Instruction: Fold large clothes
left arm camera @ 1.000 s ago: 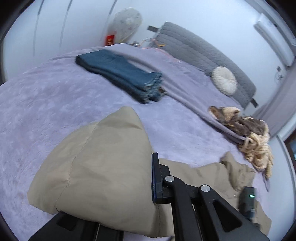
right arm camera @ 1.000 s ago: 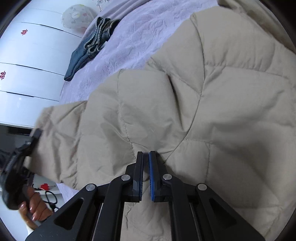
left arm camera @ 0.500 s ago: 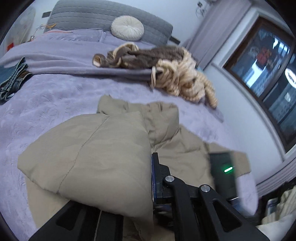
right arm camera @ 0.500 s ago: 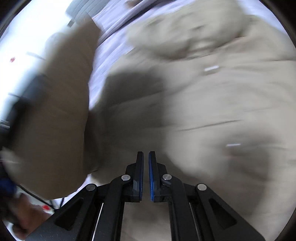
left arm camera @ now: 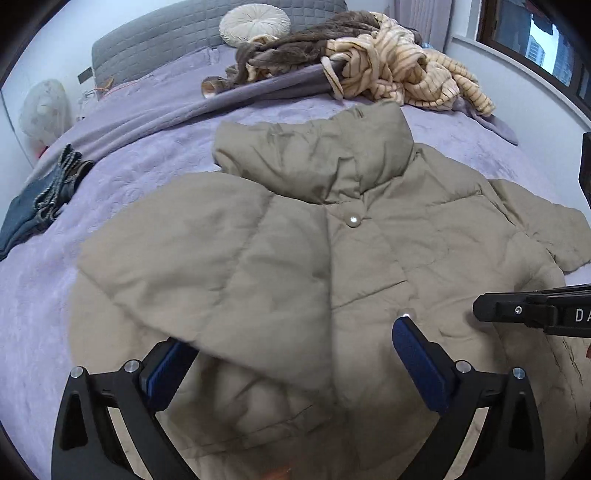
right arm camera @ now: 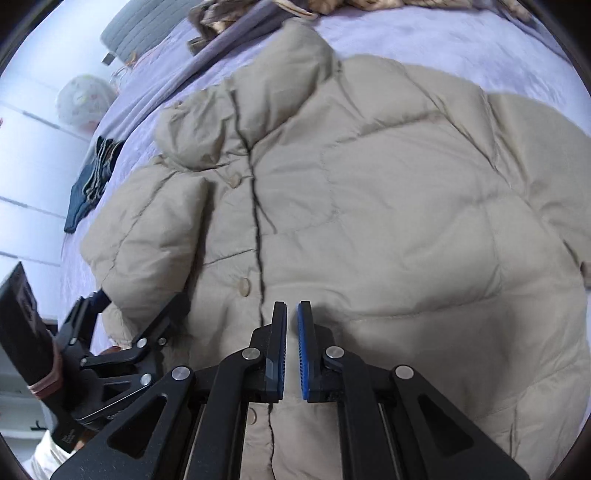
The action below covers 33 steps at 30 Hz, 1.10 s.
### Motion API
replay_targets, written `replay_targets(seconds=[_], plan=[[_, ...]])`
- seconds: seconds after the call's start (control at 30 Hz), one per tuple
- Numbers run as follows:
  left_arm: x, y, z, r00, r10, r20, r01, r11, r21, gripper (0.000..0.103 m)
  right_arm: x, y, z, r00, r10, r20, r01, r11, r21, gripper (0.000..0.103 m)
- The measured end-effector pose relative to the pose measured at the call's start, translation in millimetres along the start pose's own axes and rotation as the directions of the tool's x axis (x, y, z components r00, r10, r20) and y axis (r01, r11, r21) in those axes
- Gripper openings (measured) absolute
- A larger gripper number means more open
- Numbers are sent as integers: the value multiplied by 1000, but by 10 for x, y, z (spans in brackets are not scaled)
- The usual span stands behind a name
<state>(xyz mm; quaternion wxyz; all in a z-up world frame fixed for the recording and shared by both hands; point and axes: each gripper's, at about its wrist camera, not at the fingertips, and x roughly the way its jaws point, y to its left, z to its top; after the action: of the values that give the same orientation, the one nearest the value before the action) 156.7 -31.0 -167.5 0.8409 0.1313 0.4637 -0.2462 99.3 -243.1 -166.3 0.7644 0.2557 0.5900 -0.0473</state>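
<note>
A beige puffer jacket (left arm camera: 332,229) lies front up on the purple bed (left arm camera: 129,177), collar toward the headboard. One sleeve (left arm camera: 221,273) is folded across its chest. My left gripper (left arm camera: 291,354) hangs just over the sleeve's cuff; its jaws are opening wide, and the cuff lies loose between them, unpressed. The right wrist view shows the left gripper (right arm camera: 136,306) at the lower left by that cuff. My right gripper (right arm camera: 291,310) hovers above the jacket's (right arm camera: 388,221) button line. Only a thin slit shows between its jaws as they start opening, with nothing in it.
Folded jeans (left arm camera: 40,199) lie on the bed's left side. A heap of brown and yellow-striped clothes (left arm camera: 369,55) sits near the grey headboard (left arm camera: 166,40), beside a round cushion (left arm camera: 255,18). A window (left arm camera: 535,44) is at the right.
My left gripper swung the sleeve over onto the jacket's front, then opened and let it go. My right gripper pulled back higher above the jacket, its jaws still close together.
</note>
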Motion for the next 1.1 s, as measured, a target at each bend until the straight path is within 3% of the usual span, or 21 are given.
replay_targets(seconds=[0.03,0.07,0.1,0.13,0.17,0.27,0.37,0.47,0.5,0.57,0.67,0.73,0.8,0.83,0.87,1.0,1.1], plan=[[-106,95,-6,999,21,27,-20,1000,-21,102,-28,64,11,1000,-6,5,6,1000,-29,16],[-182,204,1,998,40,49,-38,998,-49,102,-132,49,-73,1000,-9,12,10,998,-57,37],[-252,372,12,996,64,66,-58,994,-89,102,-144,188,-51,1000,-16,24,18,995,-97,66],[-319,564,-5,993,89,72,-78,987,-142,102,-157,322,-44,999,-18,40,23,990,-137,76],[-355,764,-19,993,103,64,-89,977,-193,101,-187,461,-54,998,-13,60,23,983,-184,80],[-274,1338,-146,986,163,-25,-162,930,-329,68,-133,1020,-136,996,-13,91,47,925,-377,80],[-17,1692,-334,980,155,-124,-194,880,-433,67,69,1503,-349,989,-93,116,143,814,-563,80],[174,1716,-476,968,183,-173,-241,870,-431,67,398,1827,-485,962,-202,184,273,669,-691,80],[202,1710,-503,964,194,-181,-254,871,-421,67,456,1882,-443,953,-219,208,302,649,-698,80],[235,1684,-529,960,215,-181,-272,872,-407,67,449,1765,-237,935,-248,252,353,677,-646,80],[263,1699,-530,960,217,-179,-273,873,-405,67,203,1239,177,942,-222,253,316,840,-441,80],[282,1698,-534,960,212,-183,-270,875,-402,67,57,734,342,969,-141,203,196,939,-283,74],[272,1660,-522,962,204,-179,-260,884,-389,67,67,211,414,995,4,103,8,993,-118,5],[274,1637,-513,961,209,-184,-265,888,-376,67,120,-59,399,994,98,47,-98,995,-3,5],[275,1606,-506,958,217,-187,-272,893,-358,67,179,-280,346,990,141,19,-142,985,97,5],[154,1595,-368,955,233,-183,-285,889,-357,67,291,-653,94,972,236,-12,-225,940,256,5],[-25,1639,-205,965,241,-101,-261,886,-384,67,124,-681,8,982,186,-41,-170,951,259,13]])
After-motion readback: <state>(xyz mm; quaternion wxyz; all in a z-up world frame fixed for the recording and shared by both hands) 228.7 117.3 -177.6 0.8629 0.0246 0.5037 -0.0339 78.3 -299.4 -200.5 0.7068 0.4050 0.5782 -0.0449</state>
